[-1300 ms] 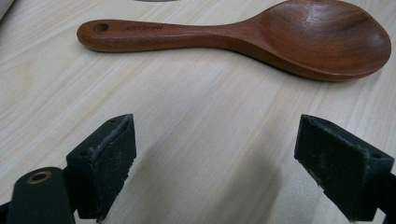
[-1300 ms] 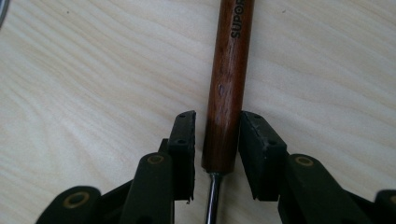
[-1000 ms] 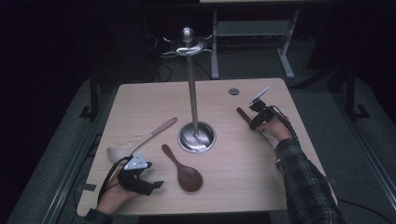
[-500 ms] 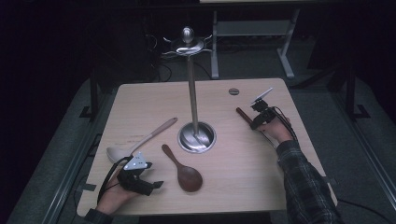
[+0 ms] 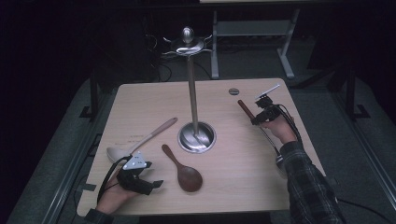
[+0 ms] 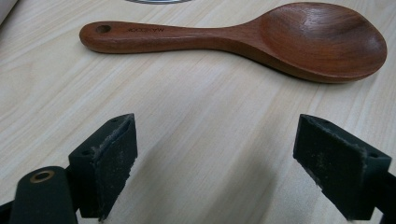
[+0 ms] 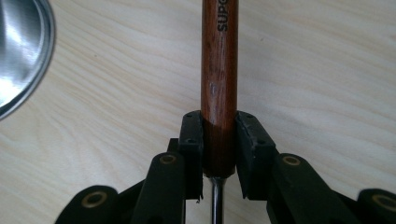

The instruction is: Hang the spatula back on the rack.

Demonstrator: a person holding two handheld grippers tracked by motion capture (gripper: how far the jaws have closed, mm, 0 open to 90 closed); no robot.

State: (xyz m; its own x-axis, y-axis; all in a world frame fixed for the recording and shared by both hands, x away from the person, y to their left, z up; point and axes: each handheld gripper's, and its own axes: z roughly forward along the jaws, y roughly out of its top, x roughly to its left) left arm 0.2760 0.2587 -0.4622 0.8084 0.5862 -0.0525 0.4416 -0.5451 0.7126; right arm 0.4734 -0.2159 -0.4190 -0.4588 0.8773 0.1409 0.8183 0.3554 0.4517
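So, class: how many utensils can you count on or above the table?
3: pale ladle front left, brown spoon front centre, wooden-handled tool in the right gripper.

A: The brown wooden handle (image 7: 219,84) runs off the top edge of the right gripper view, and its printed word is cut after "SUPO".

B: Its metal shaft (image 7: 215,200) leaves at the bottom too, so the working end can't be told. The steel base (image 7: 18,51) is cropped at the left edge.

A: The lettering on the wooden spoon (image 6: 243,39) is too small to read.
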